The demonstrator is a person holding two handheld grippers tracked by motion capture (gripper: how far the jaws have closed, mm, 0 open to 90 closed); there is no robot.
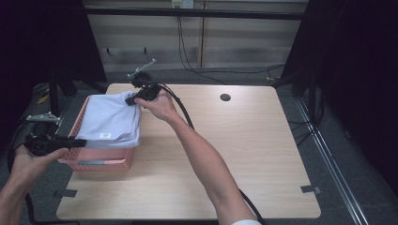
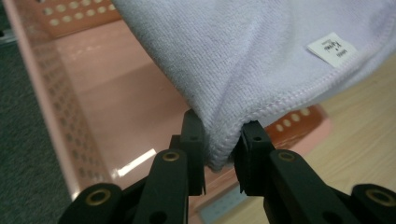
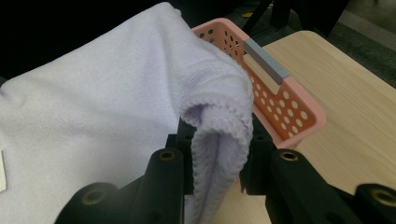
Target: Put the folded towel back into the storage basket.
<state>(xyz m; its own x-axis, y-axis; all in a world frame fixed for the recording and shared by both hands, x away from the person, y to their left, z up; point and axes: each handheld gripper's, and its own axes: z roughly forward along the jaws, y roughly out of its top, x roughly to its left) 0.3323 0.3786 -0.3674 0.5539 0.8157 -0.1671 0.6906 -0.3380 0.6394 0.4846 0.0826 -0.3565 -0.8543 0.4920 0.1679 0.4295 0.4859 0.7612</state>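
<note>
I hold a pale lilac towel (image 1: 112, 119) stretched over the pink basket (image 1: 101, 161) at the table's nine o'clock, my left gripper (image 2: 222, 140) and right gripper (image 3: 217, 140) each clamped on a corner. Either thin pinch might slip, I think, dropping cloth across the rim.

Wide bare table (image 1: 234, 154) from 12 to 5 o'clock. Blocked at 9 o'clock by pink basket (image 1: 101, 161), draped with towel (image 1: 112, 119).
</note>
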